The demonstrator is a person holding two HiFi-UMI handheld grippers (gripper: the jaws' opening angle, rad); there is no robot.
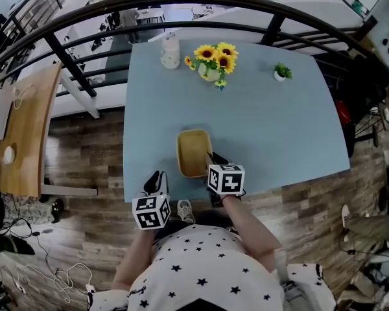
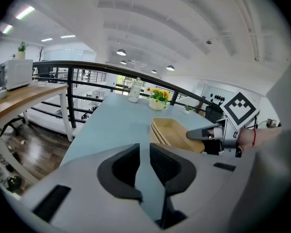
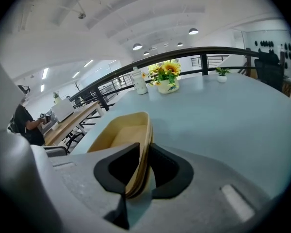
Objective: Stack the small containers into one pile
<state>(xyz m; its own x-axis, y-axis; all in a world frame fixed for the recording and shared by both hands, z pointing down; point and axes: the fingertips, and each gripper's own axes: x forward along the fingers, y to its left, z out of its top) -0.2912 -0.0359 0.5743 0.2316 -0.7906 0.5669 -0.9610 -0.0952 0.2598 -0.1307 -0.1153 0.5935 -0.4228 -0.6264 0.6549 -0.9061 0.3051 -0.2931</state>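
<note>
**Right gripper view: letting go of the pile without dragging it**

We see the containers (image 3: 121, 130) nested into what looks like one tan pile. It sits on the counter (image 1: 266, 122) close to the near edge, well apart from the sunflowers (image 1: 214, 60) at the far side. The right tongs (image 3: 144, 166) straddle the pile's near end wall, one pad inside and one outside. A thin sliver of counter shows between the wall and the outer pad, so we judge the hold slack rather than clamped. The left tongs (image 2: 144, 166) hang to the left of the pile, near the counter's edge. Their jaws are only a narrow slit apart, with nothing but counter showing through.

We read the step in hand as the release. To do it well, we widen the right tongs until both pads stand clear of the wall. Then we draw back along the line of the jaws, not sideways, because a pad catching the rim could tip the light pile or slide it toward the edge. We cannot tell whether the rims sit even. If they do not, the left tongs are well placed to steady the side.
</note>
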